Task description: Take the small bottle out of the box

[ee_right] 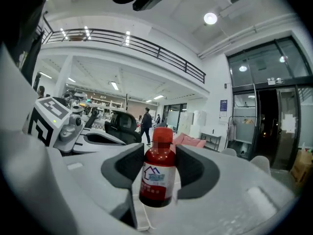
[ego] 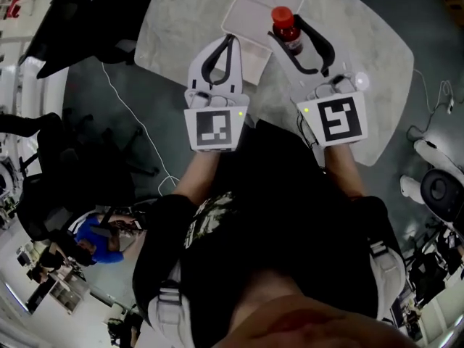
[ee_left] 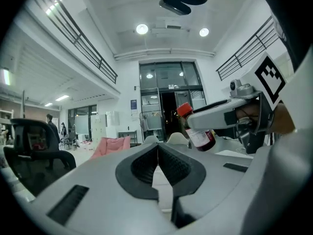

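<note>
Small bottle [ee_right: 157, 173]: red cap, dark red contents, white label, pinched at its upper body between the two pads of the right gripper [ee_right: 157, 155], which press on it from either side. Long axis: roughly upright with the cap up, standing crosswise to the jaws; its lower half hangs free below them. Position: in the head view the small bottle [ego: 286, 27] sits at the tip of the right gripper [ego: 293, 33], over the right edge of the shallow white box [ego: 238, 9] on the pale table [ego: 362, 35]; whether its base has cleared the rim cannot be told from above. Left gripper [ee_left: 158, 148]: jaws pressed together on nothing, just beside the box on its near left, the bottle off to its right and ahead. Judgement: the right hand alone carries the item; what remains is to move it away from the box toward open table on the right.
</note>
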`<state>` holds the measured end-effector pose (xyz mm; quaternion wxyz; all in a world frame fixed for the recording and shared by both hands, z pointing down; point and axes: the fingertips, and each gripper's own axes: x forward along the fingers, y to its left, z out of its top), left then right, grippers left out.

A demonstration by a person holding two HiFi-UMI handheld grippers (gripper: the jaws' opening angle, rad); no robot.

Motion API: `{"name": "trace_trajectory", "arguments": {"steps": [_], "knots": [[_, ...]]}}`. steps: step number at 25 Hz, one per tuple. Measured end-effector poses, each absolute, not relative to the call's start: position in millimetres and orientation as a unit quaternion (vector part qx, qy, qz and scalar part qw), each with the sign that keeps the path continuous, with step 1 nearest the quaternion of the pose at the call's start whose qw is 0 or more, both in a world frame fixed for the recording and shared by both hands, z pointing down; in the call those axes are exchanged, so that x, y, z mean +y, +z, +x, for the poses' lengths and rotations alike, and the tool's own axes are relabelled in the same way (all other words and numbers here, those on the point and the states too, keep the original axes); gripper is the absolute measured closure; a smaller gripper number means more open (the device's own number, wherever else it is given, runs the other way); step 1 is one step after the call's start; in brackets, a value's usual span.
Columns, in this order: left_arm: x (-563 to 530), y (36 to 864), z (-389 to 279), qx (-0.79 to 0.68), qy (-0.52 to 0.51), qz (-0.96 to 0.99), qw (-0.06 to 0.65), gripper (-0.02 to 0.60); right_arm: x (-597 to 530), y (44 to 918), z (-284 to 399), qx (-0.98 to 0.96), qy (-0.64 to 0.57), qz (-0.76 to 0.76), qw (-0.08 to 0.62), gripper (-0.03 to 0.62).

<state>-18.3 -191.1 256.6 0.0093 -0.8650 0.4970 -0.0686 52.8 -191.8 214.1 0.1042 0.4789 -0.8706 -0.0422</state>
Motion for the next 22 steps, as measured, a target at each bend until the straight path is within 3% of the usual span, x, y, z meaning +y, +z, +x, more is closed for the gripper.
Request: {"name": "trace_trajectory", "arguments": {"steps": [9,22], "knots": [[-188.2,232.9,-38.4,0.498,-0.064,-0.864,0.042,0.568,-183.2,184.5,54.0,-0.878,-0.059,0.474,0.034,0.396],[-177.7,208.0,-52.6,0.523,-0.062,-0.848,0.063,0.568,-172.3,163.8,44.0,-0.889,-0.067,0.453,0.019,0.396]]}}
